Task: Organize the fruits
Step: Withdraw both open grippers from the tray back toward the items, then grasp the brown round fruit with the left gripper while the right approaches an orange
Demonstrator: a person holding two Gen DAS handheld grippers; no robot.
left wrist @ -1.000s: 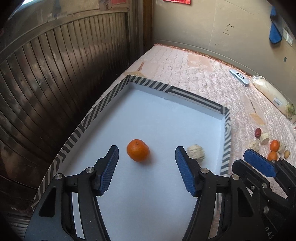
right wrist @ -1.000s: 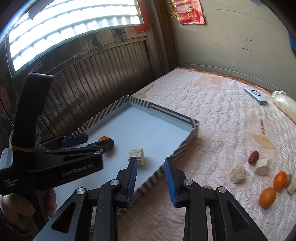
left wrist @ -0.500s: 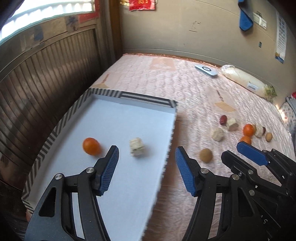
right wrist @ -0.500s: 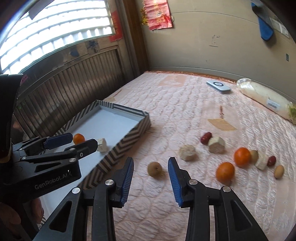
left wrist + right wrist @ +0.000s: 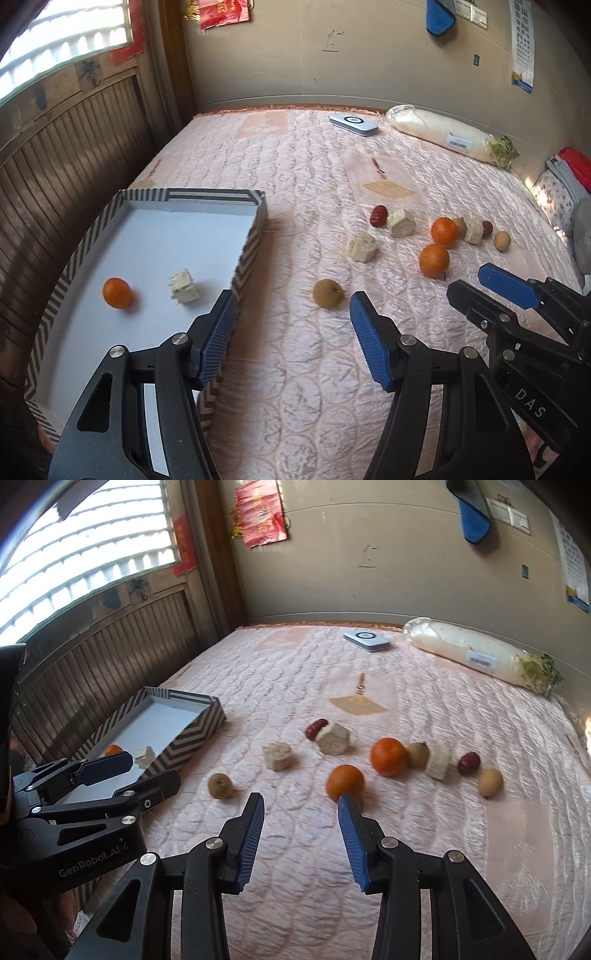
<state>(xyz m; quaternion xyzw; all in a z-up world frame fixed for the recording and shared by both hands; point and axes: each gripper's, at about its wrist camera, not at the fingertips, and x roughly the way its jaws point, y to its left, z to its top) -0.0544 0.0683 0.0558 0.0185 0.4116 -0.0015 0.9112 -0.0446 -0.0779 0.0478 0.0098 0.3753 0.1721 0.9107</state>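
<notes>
Two pieces already sit in the striped tray (image 5: 255,218) on the left wrist view: an orange (image 5: 117,292) toward its near left and a pale cut chunk (image 5: 184,286) just right of it. The left gripper (image 5: 290,334) hangs over the tray's right wall and the pink quilted bed (image 5: 295,166), fingers spread with nothing between them. A brown round fruit (image 5: 327,293) lies on the quilt just beyond the gap. Farther right, two more oranges (image 5: 434,260), pale chunks (image 5: 362,247), red dates (image 5: 378,215) and a small tan fruit (image 5: 502,240) are scattered, with the right gripper (image 5: 476,284) at the right edge.

Over to the right wrist view: the right gripper (image 5: 301,805) hovers above the quilt, its jaws just now opening, spread and empty. The right fingertip (image 5: 347,805) overlaps the nearest orange (image 5: 345,782); whether they touch I cannot tell. The brown round fruit (image 5: 219,785) lies left of the gap. The tray (image 5: 192,738) sits far left, behind the left gripper (image 5: 147,775). A wrapped white radish (image 5: 472,655) and a flat white device (image 5: 366,640) lie by the far wall.
</notes>
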